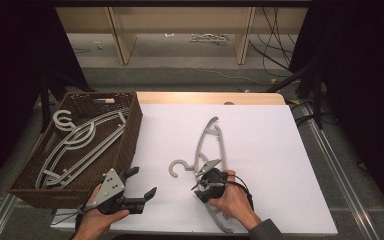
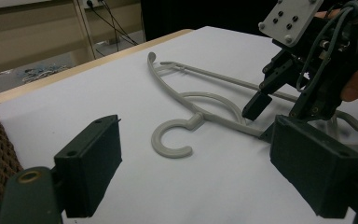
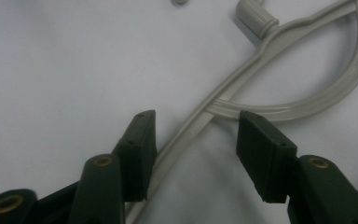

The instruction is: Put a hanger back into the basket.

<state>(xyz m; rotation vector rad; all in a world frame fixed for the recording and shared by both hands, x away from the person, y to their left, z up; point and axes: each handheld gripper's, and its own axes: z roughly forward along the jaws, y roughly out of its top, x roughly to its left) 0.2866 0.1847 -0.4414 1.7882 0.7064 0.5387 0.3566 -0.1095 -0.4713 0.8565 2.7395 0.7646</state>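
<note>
Grey plastic hanger [image 1: 211, 145] lies flat on the white table surface [image 1: 260, 150], roughly at its centre, hook [image 1: 178, 168] curled toward the left and its long arm running from the far side down to the near edge. To the left, partly overhanging the table's edge, stands a brown woven basket [image 1: 130, 140] containing further grey hangers [image 1: 77, 147], stacked loosely and well apart from the hanger on the table. A strip of wooden edging [image 1: 205, 97] shows along the far side of the white surface; cables [image 1: 275, 45] trail on the floor beyond. Nothing lies between either gripper and the hanger. Right gripper [image 1: 205, 181], held in the right hand [image 1: 232, 200], is tipped down over the hanger's shoulder just beside the hook; in the right gripper view its jaws stand partly apart, one on each side of the hanger's arm [image 3: 205, 116], not closed on it, holding nothing. Left gripper [image 1: 142, 182], held in the left hand [image 1: 97, 220] near the basket's near corner, points toward the hook with jaws spread wide and empty, clear of the hanger.
</note>
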